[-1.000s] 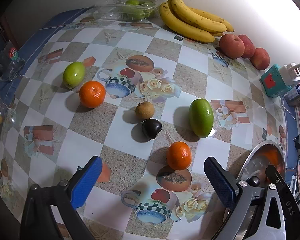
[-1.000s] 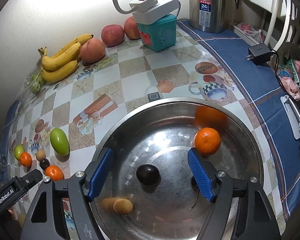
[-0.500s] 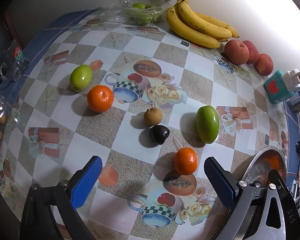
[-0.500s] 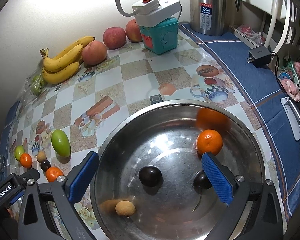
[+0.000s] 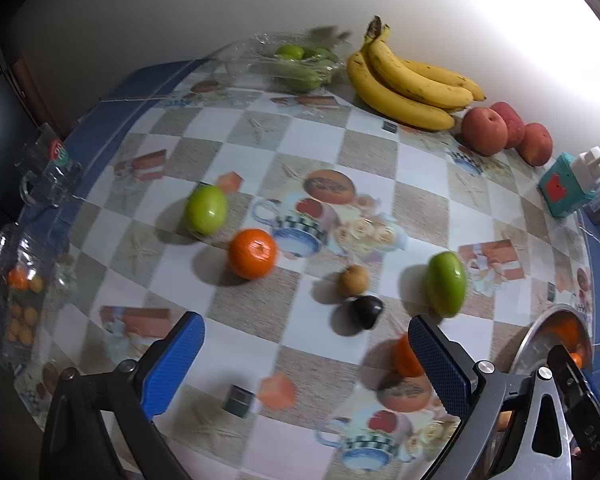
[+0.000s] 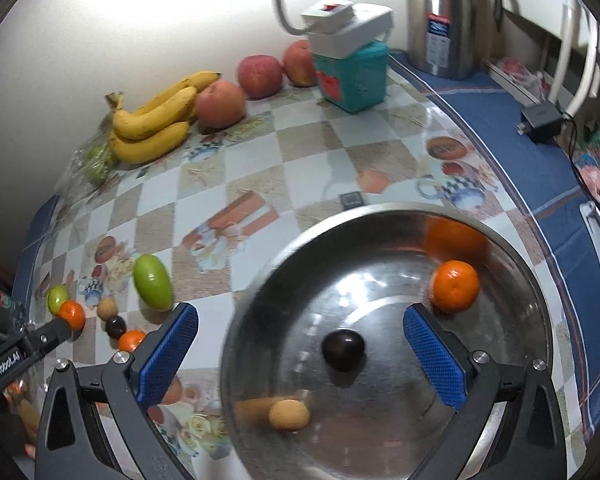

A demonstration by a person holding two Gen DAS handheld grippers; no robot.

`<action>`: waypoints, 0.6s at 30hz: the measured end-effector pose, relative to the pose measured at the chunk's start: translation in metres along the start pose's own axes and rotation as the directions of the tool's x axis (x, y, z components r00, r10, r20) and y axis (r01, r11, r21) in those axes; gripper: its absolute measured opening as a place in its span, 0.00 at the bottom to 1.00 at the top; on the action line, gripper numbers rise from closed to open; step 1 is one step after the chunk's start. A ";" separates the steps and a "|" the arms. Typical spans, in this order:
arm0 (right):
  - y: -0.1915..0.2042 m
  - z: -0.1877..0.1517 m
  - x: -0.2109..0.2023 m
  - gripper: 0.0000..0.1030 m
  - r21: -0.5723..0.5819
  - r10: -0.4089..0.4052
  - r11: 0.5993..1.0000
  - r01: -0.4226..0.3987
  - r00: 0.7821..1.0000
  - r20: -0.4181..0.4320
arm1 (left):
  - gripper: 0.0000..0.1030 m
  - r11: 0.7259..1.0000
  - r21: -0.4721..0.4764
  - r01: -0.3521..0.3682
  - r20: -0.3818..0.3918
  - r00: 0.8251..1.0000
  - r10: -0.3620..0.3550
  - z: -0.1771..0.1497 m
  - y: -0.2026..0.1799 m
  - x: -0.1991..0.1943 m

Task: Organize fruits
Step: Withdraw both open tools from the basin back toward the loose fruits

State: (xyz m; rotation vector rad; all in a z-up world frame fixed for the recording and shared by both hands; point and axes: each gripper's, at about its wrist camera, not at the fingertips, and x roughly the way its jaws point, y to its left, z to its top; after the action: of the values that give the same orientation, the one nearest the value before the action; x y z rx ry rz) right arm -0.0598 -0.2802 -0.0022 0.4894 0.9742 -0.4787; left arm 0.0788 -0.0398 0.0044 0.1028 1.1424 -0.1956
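On the checkered tablecloth in the left wrist view lie a round green fruit (image 5: 206, 209), an orange (image 5: 253, 253), a small brown fruit (image 5: 353, 280), a dark fruit (image 5: 366, 311) and an oblong green fruit (image 5: 446, 283). A second orange (image 5: 404, 354) is half hidden behind my right-hand finger. My left gripper (image 5: 306, 360) hovers open above them, holding nothing. My right gripper (image 6: 300, 354) stands open over the steel bowl (image 6: 340, 220). The bowl holds an orange (image 6: 455, 286), a dark fruit (image 6: 343, 350) and a tan fruit (image 6: 289, 414).
Bananas (image 5: 412, 84) and red apples (image 5: 484, 130) line the back wall beside a plastic bag of green fruit (image 5: 300, 64). A teal box (image 6: 352, 76) under a power strip and a steel kettle (image 6: 440, 20) stand at the back right. A glass mug (image 5: 48, 168) sits at the left edge.
My right gripper's jaws have spread wide, leaving the dark fruit lying in the bowl. My left gripper has lifted and drifted left, so the fruits sit further right in its view.
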 end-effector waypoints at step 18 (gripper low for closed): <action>0.101 -0.019 0.001 0.99 -0.197 0.144 0.969 -0.148 0.989 -0.037 | 1.00 0.998 -0.059 0.031 -0.006 0.999 -0.032 0.020 0.071 0.004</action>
State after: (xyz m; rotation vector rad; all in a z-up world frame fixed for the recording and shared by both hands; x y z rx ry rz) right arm -0.0123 -0.1891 0.0058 0.3828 0.9879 -0.2402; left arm 0.1127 0.0253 0.0071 0.0334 1.1562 -0.1896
